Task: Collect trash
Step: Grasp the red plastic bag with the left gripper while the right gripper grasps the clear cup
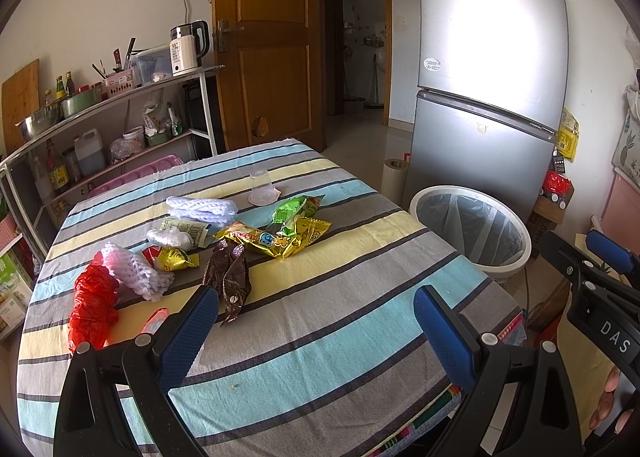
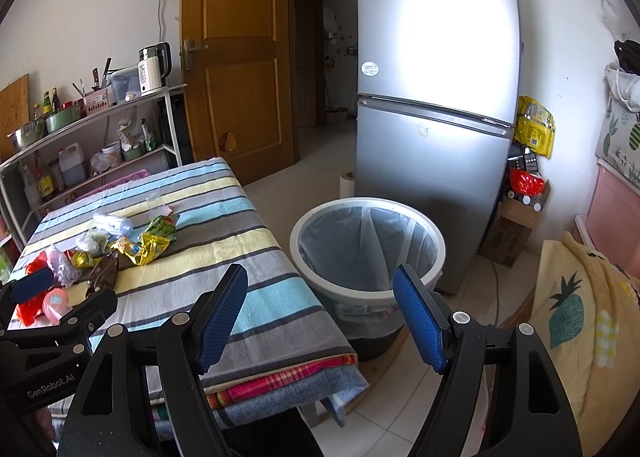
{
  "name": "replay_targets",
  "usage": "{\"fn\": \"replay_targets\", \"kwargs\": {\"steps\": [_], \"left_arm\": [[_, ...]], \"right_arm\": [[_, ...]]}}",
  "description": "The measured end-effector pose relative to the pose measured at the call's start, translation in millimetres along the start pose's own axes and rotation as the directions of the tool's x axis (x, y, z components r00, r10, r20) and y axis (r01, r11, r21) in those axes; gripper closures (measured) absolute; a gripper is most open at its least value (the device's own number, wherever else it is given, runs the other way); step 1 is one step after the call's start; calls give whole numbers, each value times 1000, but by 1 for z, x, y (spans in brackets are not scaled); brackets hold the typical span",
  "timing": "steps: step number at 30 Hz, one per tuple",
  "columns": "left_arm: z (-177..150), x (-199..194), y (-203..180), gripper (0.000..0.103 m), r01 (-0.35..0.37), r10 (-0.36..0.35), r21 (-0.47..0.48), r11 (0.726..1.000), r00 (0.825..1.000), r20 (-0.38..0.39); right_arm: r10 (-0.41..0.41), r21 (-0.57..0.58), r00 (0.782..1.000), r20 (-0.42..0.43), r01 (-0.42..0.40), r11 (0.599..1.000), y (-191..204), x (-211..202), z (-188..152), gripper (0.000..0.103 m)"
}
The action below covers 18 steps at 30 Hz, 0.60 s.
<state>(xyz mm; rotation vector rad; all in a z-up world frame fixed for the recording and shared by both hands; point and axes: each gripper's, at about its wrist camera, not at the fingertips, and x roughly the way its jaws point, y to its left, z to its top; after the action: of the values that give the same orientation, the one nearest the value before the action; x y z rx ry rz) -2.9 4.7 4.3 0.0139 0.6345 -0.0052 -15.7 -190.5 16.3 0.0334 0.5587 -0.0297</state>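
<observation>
Both the left gripper [image 1: 316,331] and right gripper [image 2: 320,313] hang empty with fingers apart, ready to pick, while the wrappers [image 1: 276,235] lie mid-left on the striped table [image 1: 340,321], the bin [image 1: 472,229] close beside it for short drops.

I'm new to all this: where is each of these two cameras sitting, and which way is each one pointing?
Left wrist view: rides the left gripper, over the near edge of the striped table, facing the wrapper pile; its open blue fingers and the right gripper show.
Right wrist view: rides the right gripper, off the table's corner, facing the lined bin and fridge; the left gripper shows.
Both share table, trash, bin, fridge and door.
</observation>
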Motion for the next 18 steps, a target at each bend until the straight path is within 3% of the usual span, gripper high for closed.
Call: {"fn": "replay_targets", "kwargs": {"steps": [11,15,18], "left_arm": [[-2,-3,14,4,16,-17,-36,999,1000,-8],[-4,-12,35,4,-37,37,-62,997,999,-1],[-7,-24,59,4,-82,83,-88,993,996,11]], "right_arm": [[43,-14,999,-8,-43,999,10,7,1,27],[127,-33,992,-8,-127,991,23,13,2,27],[225,-71,974,-33,-227,971,42,20,1,27]]}}
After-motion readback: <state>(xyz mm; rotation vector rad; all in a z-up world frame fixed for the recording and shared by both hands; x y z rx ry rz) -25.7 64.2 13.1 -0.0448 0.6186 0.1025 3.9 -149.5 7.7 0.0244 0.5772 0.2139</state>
